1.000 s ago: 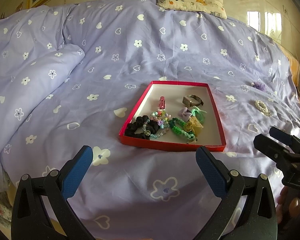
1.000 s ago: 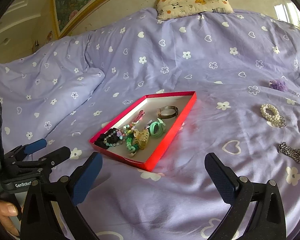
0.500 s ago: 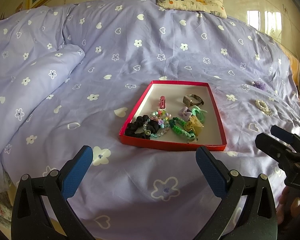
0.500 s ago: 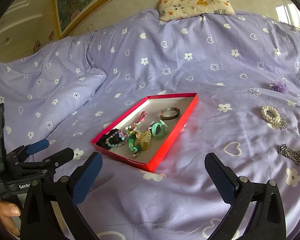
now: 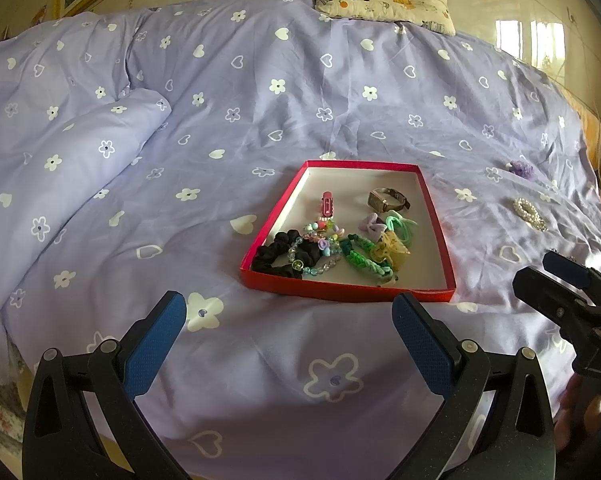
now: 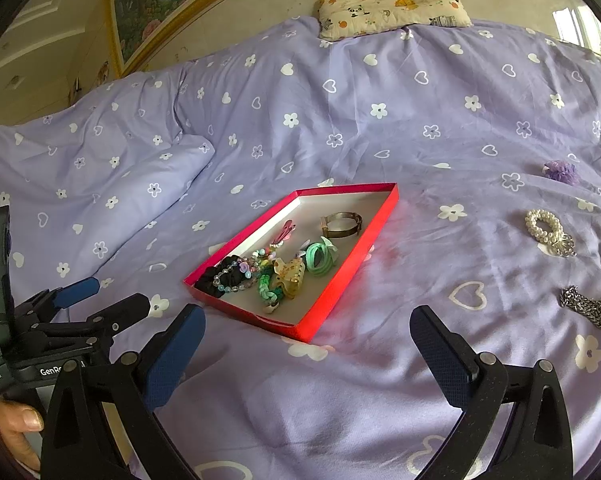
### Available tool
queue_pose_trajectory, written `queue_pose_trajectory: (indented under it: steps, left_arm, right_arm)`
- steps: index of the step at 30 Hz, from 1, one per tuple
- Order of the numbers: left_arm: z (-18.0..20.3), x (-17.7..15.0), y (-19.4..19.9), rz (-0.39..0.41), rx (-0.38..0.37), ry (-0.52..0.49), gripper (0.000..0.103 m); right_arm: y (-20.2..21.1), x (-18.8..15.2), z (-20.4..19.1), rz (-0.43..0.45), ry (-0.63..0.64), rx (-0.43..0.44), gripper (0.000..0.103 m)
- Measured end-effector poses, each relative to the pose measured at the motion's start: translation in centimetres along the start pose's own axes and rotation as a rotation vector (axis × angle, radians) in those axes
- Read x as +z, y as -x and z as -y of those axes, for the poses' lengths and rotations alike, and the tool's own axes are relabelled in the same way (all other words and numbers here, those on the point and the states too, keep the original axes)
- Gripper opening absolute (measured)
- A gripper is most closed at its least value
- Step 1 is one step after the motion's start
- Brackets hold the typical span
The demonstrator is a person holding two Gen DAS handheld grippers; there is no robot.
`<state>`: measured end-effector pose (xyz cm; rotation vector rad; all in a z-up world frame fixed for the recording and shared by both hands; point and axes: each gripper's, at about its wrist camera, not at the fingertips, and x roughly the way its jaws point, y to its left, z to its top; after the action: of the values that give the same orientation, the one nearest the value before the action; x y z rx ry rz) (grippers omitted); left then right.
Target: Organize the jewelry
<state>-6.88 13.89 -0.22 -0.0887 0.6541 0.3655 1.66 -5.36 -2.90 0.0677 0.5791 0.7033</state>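
Silver chain [image 6: 585, 309], at 3 o'clock of red tray [image 6: 342, 280]: we judged it limp, slippery; pinch its bunched middle. Left gripper [image 5: 288, 332] and right gripper [image 6: 306, 340] stood spread, empty.

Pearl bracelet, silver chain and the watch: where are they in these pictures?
pearl bracelet [image 6: 543, 227]: right wrist view, on its beaded loop, lying on the bedspread.
silver chain [image 6: 585, 306]: right wrist view, middle of the heaped links.
watch [image 5: 384, 199]: left wrist view, on its rectangular face, inside the red tray.
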Motion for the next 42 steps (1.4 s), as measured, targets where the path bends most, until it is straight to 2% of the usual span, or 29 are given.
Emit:
queue_pose_trajectory:
  steps: [42]
  left_arm:
    - [0.4,0.33,-0.42,-0.004,-0.005,-0.013,0.103]
  right_arm:
    - [0.12,0.25,-0.24,0.0,0.002,0.006,0.103]
